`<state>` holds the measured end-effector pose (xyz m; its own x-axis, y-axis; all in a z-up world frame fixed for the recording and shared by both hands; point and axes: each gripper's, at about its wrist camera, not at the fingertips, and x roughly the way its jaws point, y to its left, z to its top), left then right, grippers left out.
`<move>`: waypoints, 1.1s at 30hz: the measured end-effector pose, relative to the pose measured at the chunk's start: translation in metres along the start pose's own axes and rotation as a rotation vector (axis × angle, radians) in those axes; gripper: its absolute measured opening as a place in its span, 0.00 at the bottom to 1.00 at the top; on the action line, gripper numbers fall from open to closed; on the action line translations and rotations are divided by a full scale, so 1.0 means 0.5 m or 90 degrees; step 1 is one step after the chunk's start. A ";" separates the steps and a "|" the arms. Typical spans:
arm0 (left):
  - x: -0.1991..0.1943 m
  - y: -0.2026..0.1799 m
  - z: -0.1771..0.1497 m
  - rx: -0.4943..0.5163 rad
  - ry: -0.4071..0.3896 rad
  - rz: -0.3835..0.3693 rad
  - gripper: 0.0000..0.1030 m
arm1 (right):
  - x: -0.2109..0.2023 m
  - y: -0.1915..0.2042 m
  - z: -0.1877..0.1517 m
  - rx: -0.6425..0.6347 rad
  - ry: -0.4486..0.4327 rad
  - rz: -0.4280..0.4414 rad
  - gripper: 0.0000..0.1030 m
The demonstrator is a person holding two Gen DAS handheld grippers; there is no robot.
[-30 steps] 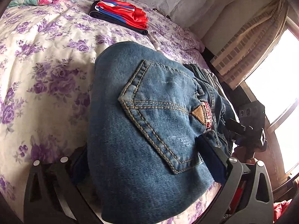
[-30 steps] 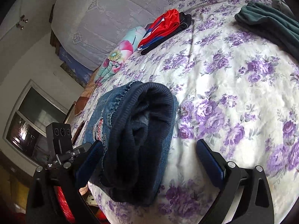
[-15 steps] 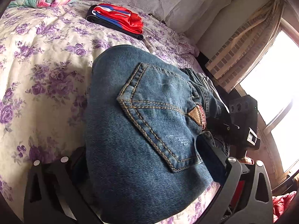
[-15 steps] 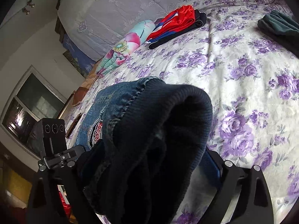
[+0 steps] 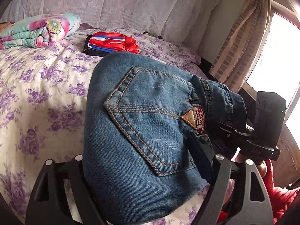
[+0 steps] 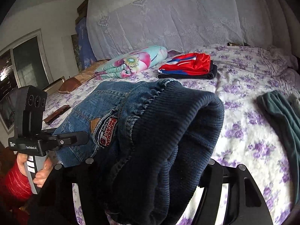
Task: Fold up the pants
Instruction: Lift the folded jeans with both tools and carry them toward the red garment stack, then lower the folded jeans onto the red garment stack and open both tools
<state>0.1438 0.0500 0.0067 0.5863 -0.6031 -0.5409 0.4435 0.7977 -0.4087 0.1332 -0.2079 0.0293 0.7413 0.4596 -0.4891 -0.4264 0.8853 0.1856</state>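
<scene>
A folded bundle of blue jeans [image 5: 142, 135] with a back pocket and a dark ribbed waistband [image 6: 168, 140] is held up over the floral bedspread [image 5: 37, 86]. My left gripper [image 5: 138, 168] is shut on the bundle's denim side, the fabric filling the space between its fingers. My right gripper [image 6: 150, 172] is shut on the waistband end. Each gripper shows in the other's view: the right one [image 5: 262, 131], the left one [image 6: 35, 131].
A folded red, white and blue garment on a dark one [image 6: 187, 67] lies toward the headboard. A rolled floral quilt [image 6: 131, 61] lies beside it. Dark green pants [image 6: 281, 116] lie at the right. A curtain and window [image 5: 271, 65] flank the bed.
Both grippers closed on the jeans bundle and lifted it off the bed. Both views tilted up toward the headboard.
</scene>
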 end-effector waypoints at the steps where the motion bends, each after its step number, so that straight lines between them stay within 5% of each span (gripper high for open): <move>1: 0.002 0.001 0.024 0.001 -0.006 -0.003 0.76 | 0.008 -0.008 0.026 -0.001 -0.001 0.001 0.66; 11: 0.052 0.053 0.333 -0.014 -0.080 0.030 0.75 | 0.170 -0.110 0.271 0.046 -0.025 0.025 0.65; 22: 0.259 0.168 0.637 -0.010 -0.165 0.098 0.75 | 0.439 -0.263 0.541 0.071 -0.105 -0.023 0.65; 27: 0.412 0.294 0.687 -0.098 -0.120 0.109 0.75 | 0.627 -0.356 0.549 0.106 -0.038 -0.039 0.67; 29: 0.496 0.362 0.669 -0.153 -0.068 0.115 0.74 | 0.706 -0.402 0.514 0.133 0.004 -0.066 0.80; 31: 0.548 0.412 0.629 -0.183 -0.070 0.123 0.88 | 0.707 -0.417 0.508 0.117 -0.028 -0.023 0.85; 33: 0.534 0.423 0.634 -0.179 -0.070 0.087 0.87 | 0.691 -0.404 0.527 0.097 -0.013 -0.041 0.91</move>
<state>0.6087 0.0578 0.0088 0.7039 -0.4743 -0.5287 0.1599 0.8310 -0.5327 0.6123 -0.2093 0.0474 0.7756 0.4011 -0.4874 -0.2951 0.9130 0.2817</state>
